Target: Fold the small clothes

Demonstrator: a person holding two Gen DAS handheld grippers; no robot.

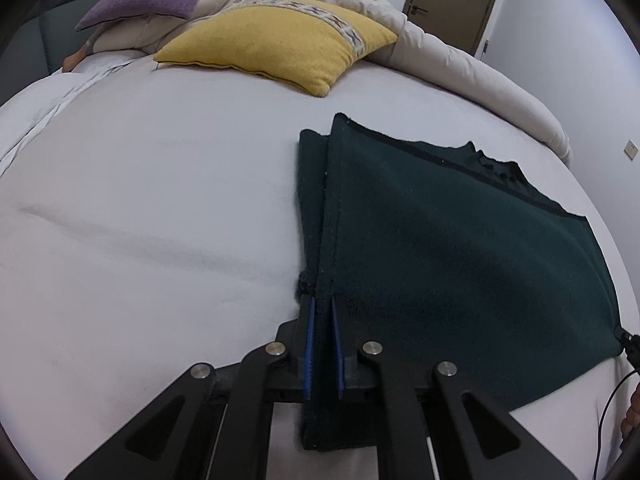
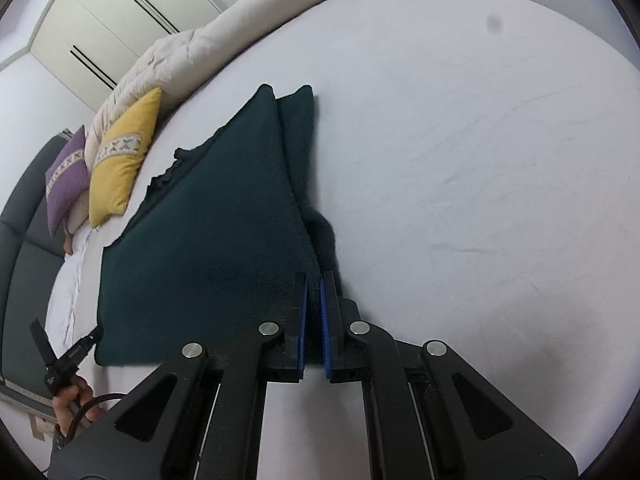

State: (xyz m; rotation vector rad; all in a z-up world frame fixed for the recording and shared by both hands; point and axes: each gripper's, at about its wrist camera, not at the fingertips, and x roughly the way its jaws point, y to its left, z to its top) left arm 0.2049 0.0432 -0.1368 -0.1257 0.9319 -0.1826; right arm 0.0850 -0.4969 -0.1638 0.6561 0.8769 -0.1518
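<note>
Sweater [image 1: 440,240], dk green, lay on bed [image 1: 140,220]; L gripper [image 1: 321,304] & R gripper [image 2: 314,280] fingers each clenched on hem corner; yellow pillow [image 1: 276,40] at 12 o'clock.

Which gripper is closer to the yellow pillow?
Left. The left gripper pinches the green cloth at the corner on the yellow pillow's side; the right gripper pinches the opposite corner, with the cloth between it and the pillow.
</note>
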